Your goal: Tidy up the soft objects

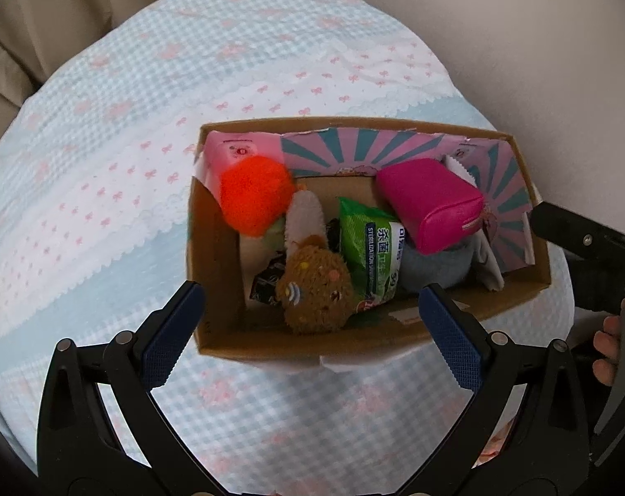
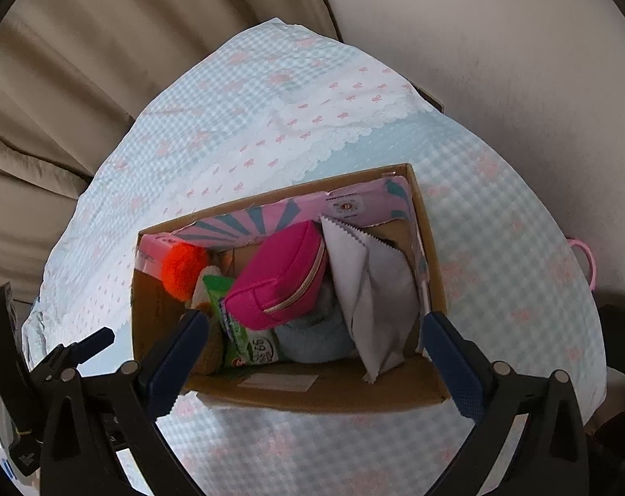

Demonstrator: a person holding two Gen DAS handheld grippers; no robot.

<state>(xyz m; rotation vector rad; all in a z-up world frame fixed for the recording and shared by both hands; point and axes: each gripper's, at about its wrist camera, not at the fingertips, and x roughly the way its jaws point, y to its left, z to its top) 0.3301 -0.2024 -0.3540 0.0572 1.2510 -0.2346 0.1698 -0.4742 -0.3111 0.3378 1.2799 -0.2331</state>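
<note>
An open cardboard box (image 1: 213,248) stands on a blue checked cover. Inside lie an orange pompom (image 1: 254,198), a brown knitted toy (image 1: 316,293), a green wipes pack (image 1: 370,248), a magenta zip pouch (image 1: 432,202), a pale blue cloth (image 1: 432,268) and a pink packet (image 1: 230,149). My left gripper (image 1: 311,286) hangs open over the box's near side, above the brown toy without touching it. My right gripper (image 2: 316,315) is open too, over the box (image 2: 312,388), above the pouch (image 2: 283,281), a grey-white cloth (image 2: 374,289) and the blue cloth (image 2: 312,335).
The checked cover (image 1: 126,132) with pink bows spreads round the box on all sides. Beige curtains (image 2: 85,82) hang behind, and a pale wall (image 2: 498,41) lies to the right. A pink loop (image 2: 587,260) shows past the cover's right edge. A hand (image 1: 606,347) holds the other gripper.
</note>
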